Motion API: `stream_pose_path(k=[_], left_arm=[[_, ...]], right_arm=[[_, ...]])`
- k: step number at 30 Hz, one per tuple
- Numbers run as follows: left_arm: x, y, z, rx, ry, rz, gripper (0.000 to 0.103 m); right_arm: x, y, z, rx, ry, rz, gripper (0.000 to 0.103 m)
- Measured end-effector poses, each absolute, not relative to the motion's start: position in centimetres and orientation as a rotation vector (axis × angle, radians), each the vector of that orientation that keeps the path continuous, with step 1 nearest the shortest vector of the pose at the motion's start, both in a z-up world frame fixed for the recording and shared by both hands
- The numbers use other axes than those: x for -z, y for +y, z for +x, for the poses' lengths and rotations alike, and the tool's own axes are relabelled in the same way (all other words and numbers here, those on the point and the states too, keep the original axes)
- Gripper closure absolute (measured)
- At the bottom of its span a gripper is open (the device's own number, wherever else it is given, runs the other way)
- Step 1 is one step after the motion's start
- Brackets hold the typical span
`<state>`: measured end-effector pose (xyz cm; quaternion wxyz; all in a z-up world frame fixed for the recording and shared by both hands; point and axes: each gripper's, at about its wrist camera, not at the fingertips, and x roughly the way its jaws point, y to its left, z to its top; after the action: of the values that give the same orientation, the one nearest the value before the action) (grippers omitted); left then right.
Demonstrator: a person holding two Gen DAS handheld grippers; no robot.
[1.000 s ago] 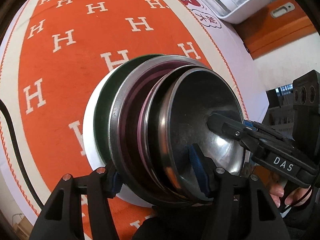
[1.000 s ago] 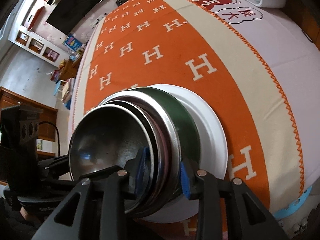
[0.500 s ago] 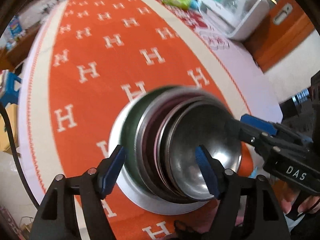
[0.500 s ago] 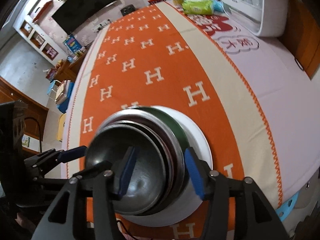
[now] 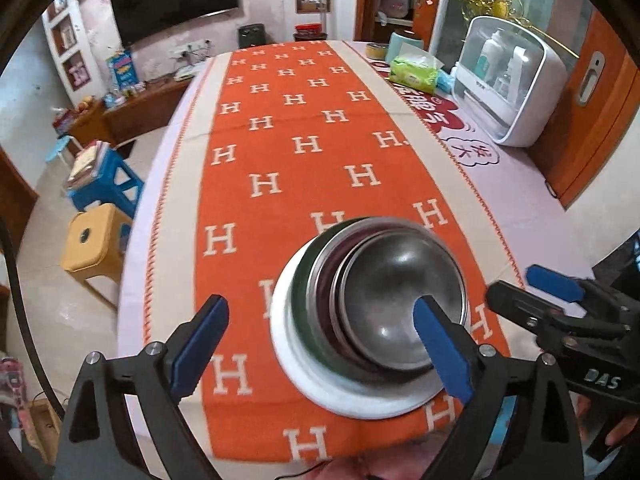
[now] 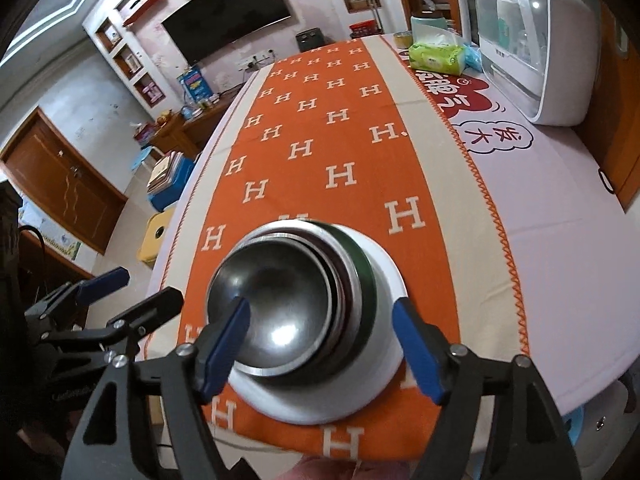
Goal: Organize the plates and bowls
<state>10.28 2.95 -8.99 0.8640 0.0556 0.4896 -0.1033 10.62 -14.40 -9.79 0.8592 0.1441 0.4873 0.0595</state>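
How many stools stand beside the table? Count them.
3: a yellow stool nearest, a blue stool behind it carrying books, and a pale blue stool farther back; the table may hide more.

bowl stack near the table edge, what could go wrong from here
1. The stack of bowls sits off-centre on the white plate, near the table's front edge; a bump could push it off.
2. The left hand-held gripper, jaws just opened, has one finger over the top steel bowl; it might clip the rim.
3. The right hand-held gripper, also just opened, straddles the stack and could catch it too.
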Motion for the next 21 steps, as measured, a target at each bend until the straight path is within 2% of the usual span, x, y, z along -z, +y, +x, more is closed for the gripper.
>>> stream_pose_path(k=[2, 4, 7, 12, 21], left_arm=[[8.2, 3.2, 9.1, 0.192, 1.017, 0.108, 0.001], [7.5, 3.6, 8.1, 0.17, 1.014, 0.084, 0.001], [6.2, 3.9, 6.6, 0.125, 1.016, 0.069, 0.001], [4.2, 4.1, 4.4, 0.085, 0.997, 0.046, 0.001], [1.4, 4.1, 3.7, 0.008, 0.896, 0.008, 0.001]], right_arm=[[9.3, -14.5, 9.5, -0.139, 1.034, 0.27, 0.021], [8.9, -14.5, 8.6, -0.162, 1.042, 0.247, 0.014], [7.8, -14.5, 7.4, -0.203, 1.062, 0.23, 0.009], [5.5, -14.6, 6.0, -0.221, 1.054, 0.201, 0.006], [1.2, -14.6, 4.7, -0.169, 0.91, 0.119, 0.005]])
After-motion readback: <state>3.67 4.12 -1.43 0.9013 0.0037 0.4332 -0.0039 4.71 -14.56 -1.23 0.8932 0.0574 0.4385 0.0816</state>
